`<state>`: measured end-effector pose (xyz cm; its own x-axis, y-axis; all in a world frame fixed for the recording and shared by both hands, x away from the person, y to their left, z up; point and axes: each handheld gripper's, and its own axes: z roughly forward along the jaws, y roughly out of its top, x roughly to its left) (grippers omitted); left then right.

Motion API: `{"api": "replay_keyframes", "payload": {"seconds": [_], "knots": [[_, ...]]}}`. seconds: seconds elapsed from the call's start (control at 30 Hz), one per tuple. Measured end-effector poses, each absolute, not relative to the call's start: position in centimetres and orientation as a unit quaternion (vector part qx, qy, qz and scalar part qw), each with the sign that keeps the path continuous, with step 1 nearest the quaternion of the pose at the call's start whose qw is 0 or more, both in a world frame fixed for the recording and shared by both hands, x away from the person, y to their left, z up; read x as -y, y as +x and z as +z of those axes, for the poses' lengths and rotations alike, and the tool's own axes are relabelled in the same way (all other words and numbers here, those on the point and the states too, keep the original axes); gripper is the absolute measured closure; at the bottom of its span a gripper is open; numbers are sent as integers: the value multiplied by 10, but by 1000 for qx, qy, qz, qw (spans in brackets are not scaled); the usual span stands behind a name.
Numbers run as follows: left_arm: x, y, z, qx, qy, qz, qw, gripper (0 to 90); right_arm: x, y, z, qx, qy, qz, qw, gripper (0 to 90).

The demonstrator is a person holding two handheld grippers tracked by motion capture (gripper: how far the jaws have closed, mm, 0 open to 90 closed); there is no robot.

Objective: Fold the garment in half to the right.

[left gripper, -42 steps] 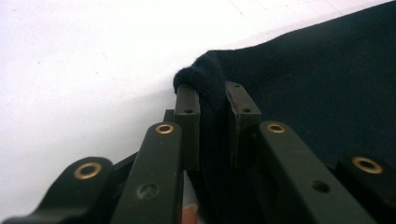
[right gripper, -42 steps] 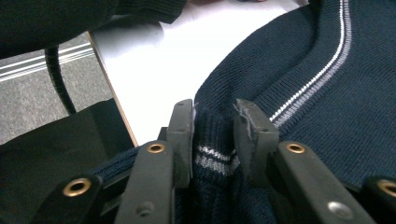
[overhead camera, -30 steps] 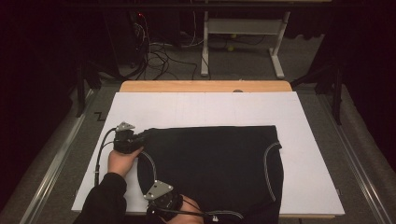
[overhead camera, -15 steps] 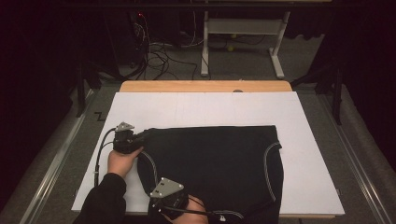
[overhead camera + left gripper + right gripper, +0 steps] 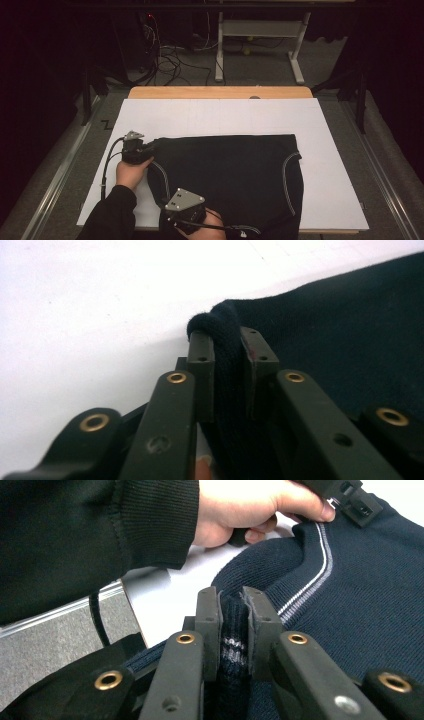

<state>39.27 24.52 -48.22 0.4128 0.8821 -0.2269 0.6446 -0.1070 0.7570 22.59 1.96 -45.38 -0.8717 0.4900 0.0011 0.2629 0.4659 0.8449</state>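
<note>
A flat white board is lying on the table, covering a light wooden tabletop whose far edge is showing beyond it. Behind, tangled black cables are trailing over grey floor beside a white metal desk frame.

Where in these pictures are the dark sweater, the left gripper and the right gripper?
dark sweater (image 5: pixel 225 170), high view, on its flat middle.
left gripper (image 5: pixel 227 335), left gripper view, between fingertips pinching a fold.
right gripper (image 5: pixel 232 600), right gripper view, between fingertips pinching the striped edge.

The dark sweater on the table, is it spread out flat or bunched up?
Mostly spread flat: the sweater lies open across the white board, with only its left edge pinched up by the left gripper and right gripper.
</note>
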Motion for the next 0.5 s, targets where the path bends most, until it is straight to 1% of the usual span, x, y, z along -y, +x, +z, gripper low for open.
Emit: {"api": "replay_keyframes", "payload": {"seconds": [0.17,0.27,0.5], "knots": [[-243,391,-474,-532,707,147,442,756,-15,227,-449,-841,220,478,121,795],[-239,389,-464,-528,698,166,453,763,-12,227,-446,-837,220,486,122,795],[-224,393,-442,-514,694,177,472,762,-6,228,-436,-826,218,503,130,795]]}}
